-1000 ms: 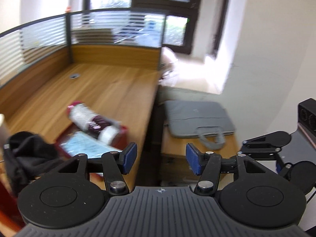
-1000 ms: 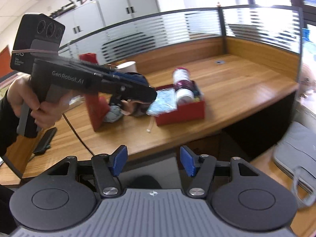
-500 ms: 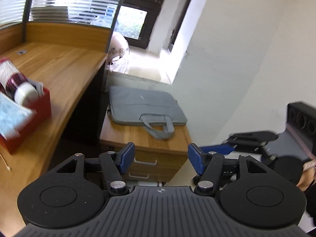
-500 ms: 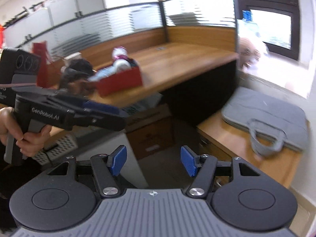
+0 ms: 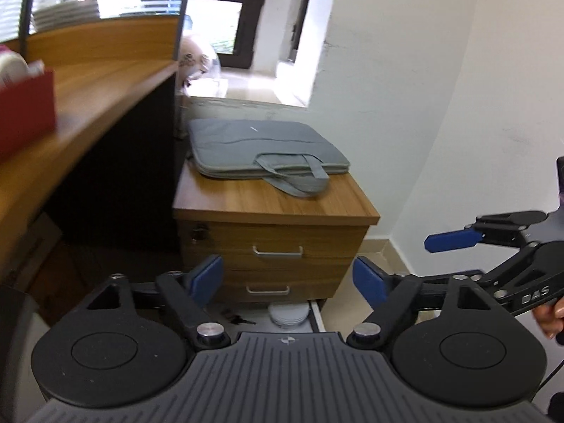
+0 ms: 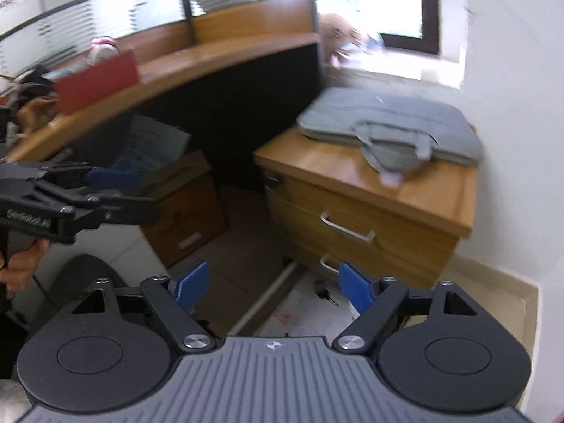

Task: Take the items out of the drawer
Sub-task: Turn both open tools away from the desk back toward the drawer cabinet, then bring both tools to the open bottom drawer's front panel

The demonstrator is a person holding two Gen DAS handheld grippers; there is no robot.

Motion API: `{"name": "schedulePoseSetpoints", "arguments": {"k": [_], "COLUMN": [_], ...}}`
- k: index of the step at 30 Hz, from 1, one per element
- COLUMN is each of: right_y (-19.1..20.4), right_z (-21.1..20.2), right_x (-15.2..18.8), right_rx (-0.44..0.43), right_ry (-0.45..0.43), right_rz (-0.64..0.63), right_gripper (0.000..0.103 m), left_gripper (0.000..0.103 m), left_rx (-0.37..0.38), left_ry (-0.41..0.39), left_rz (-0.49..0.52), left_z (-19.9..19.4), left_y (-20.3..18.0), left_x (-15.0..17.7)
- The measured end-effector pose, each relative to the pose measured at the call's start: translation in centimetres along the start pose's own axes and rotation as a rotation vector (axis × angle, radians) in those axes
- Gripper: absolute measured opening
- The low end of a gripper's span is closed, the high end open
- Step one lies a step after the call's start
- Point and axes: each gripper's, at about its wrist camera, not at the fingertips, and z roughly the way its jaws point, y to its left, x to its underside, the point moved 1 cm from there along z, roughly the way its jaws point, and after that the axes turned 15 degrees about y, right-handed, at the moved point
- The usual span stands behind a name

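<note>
A low wooden drawer cabinet (image 5: 275,243) (image 6: 356,211) stands beside the desk. Its bottom drawer (image 5: 317,313) (image 6: 271,296) is pulled out. Inside lie a stack of white round discs (image 5: 287,315) and small dark keys (image 5: 241,320) (image 6: 326,294). My left gripper (image 5: 287,278) is open and empty above the open drawer. My right gripper (image 6: 269,283) is open and empty, also over the drawer; it shows at the right of the left wrist view (image 5: 454,239).
A grey laptop bag (image 5: 268,149) (image 6: 391,127) lies on the cabinet top. The wooden desk (image 5: 70,112) with a red box (image 5: 24,109) is at the left. A cardboard box (image 6: 183,208) sits under the desk. A white wall is at the right.
Both grippers have swung from the desk top down and right to the drawer cabinet, which now fills the view with its bottom drawer open. Both stayed open.
</note>
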Motion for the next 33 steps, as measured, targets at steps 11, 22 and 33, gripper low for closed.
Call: {"name": "schedulePoseSetpoints", "arguments": {"k": [11,22,33], "right_y": [-2.1,-1.7,-2.4], "right_z": [6.7,15.9,22.8], "right_x": [4.6,8.6,13.6], "right_rx": [0.154,0.308,0.413], "right_ry": [-0.137,-0.061,0.029], "right_rz": [0.135,0.198,0.258], "right_gripper": [0.103,0.103,0.103], "left_gripper": [0.103,0.103,0.103], "left_rx": [0.012,-0.033,-0.021], "left_ry": [-0.085,-0.003,0.156], "left_rz": [0.000,-0.048,-0.041], "left_z": [7.6,16.3,22.7], "left_y": [0.1,1.6,3.2], "left_x": [5.1,10.3,14.8]}}
